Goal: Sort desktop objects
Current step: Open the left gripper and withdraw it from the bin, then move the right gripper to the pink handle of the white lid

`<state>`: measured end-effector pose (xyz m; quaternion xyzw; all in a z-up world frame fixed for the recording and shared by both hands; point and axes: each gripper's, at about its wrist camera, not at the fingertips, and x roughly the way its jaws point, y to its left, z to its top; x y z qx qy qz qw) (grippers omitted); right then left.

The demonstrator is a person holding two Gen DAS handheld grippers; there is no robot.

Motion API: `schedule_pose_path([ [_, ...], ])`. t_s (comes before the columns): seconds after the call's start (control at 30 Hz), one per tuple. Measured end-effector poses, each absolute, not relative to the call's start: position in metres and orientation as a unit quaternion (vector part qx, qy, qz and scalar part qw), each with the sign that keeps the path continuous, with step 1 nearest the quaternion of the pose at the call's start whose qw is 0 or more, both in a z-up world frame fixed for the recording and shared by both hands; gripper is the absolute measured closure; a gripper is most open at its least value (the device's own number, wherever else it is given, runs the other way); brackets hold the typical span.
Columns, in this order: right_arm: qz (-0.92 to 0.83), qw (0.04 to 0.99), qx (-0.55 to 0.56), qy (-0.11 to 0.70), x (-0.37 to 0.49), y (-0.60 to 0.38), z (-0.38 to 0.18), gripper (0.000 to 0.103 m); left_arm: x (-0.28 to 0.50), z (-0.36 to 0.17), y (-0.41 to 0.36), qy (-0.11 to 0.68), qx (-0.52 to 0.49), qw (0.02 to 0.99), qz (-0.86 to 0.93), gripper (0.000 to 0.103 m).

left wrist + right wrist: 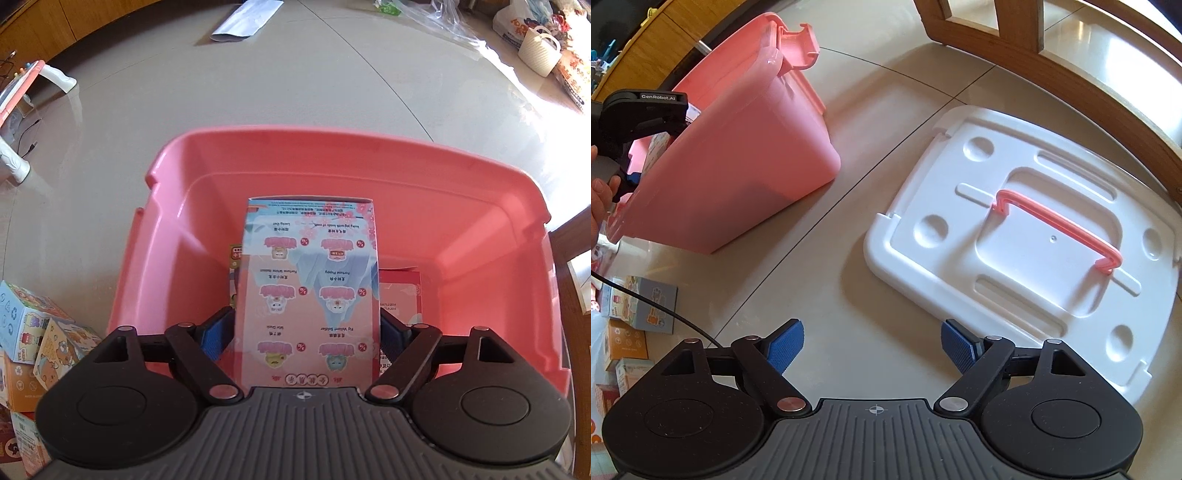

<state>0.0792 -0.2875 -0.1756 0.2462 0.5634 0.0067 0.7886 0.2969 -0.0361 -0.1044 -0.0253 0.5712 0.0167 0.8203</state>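
Your left hand-held gripper [308, 332] clamps the toy box [310, 291] over the pink bin [480, 221]; release crooked and it may jam against the boxes below. Right hand-held gripper [871, 349] is wide, empty.

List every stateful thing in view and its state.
Left gripper: shut on the box.
Box: held over the bin.
Bin: lid off, holding other boxes.
Lid: flat on the floor, handle down.
Right gripper: open, empty.
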Motion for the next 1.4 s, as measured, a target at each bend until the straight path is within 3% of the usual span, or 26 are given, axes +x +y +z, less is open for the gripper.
schedule_pose_path([
  [0.13,0.008,0.797,0.228,0.56,0.072,-0.291,-0.166,0.023,0.272,-0.072,-0.029,0.555,-0.035,0.831,0.02,0.016],
  [0.23,0.018,0.806,0.208,0.555,0.066,-0.292,-0.156,0.015,0.243,-0.046,-0.028,0.543,-0.025,0.839,0.015,0.016],
  [0.5,0.034,0.822,0.144,0.55,0.052,-0.299,-0.116,0.015,0.183,-0.009,-0.028,0.531,-0.031,0.847,0.003,0.012],
  [0.7,0.066,0.836,0.079,0.539,0.053,-0.301,-0.083,0.015,0.14,-0.021,-0.022,0.564,-0.053,0.824,0.01,0.012],
  [0.93,0.13,0.834,-0.085,0.53,0.057,-0.304,-0.061,0.015,0.103,-0.038,-0.035,0.585,-0.029,0.811,-0.005,0.012],
  [1.13,0.153,0.809,-0.168,0.543,0.071,-0.313,-0.076,0.015,0.101,-0.065,-0.037,0.595,0.009,0.804,0.01,0.012],
  [1.4,0.183,0.788,-0.162,0.566,0.092,-0.327,-0.114,0.015,0.108,-0.099,-0.045,0.609,0.038,0.792,0.022,0.012],
])
